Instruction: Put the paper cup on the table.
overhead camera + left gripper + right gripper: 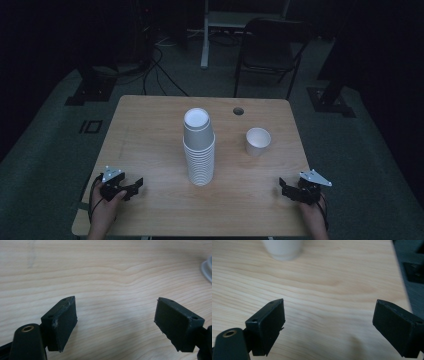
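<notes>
While both grippers' fingers (pixel 63 322) gape wide, the high view adds the cup stack (pixel 199 147).

It looks like a dim lab or test room: a small wooden tabletop (pixel 150 130) stands alone on grey carpet (pixel 45 145), black cables (pixel 160 70) trail across the floor toward dark equipment stands (pixel 92 85), and a folding chair (pixel 267 50) waits beside a white frame leg (pixel 205 35).
</notes>
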`<state>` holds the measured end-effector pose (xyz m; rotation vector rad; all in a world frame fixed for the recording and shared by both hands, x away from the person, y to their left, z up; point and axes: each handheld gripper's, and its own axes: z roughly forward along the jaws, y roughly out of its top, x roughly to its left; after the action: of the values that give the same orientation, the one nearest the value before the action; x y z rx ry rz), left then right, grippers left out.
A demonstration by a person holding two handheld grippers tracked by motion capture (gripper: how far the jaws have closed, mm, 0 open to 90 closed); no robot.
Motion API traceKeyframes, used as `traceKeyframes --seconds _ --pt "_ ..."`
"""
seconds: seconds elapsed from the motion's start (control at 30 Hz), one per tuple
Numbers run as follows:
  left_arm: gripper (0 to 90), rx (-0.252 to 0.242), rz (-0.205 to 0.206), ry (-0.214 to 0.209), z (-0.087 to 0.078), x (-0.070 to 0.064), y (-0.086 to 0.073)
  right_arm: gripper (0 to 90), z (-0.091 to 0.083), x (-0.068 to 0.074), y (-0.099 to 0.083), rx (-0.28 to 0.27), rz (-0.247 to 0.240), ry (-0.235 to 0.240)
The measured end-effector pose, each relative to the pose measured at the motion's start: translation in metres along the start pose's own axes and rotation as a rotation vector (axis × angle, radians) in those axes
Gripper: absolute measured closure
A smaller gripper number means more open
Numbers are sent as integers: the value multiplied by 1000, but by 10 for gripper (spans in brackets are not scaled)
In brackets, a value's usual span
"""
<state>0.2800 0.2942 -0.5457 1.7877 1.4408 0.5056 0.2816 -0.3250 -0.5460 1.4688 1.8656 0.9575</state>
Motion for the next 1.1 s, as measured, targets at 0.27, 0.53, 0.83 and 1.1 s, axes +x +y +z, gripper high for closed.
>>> traceKeyframes --seconds 0.27,0.53,0.83,1.1 --pt "188 12 -36 45 -4 7 -4 103 -2 -6 -6 48 45 -72" --pt "188 14 -85 112 -8 15 -6 109 3 -12 -8 122 90 -107" --pt "188 31 -79 202 -7 12 -5 119 5 -15 -8 140 115 -102" --pt "145 72 -50 302 -2 2 -5 119 5 -15 -8 140 115 -102"
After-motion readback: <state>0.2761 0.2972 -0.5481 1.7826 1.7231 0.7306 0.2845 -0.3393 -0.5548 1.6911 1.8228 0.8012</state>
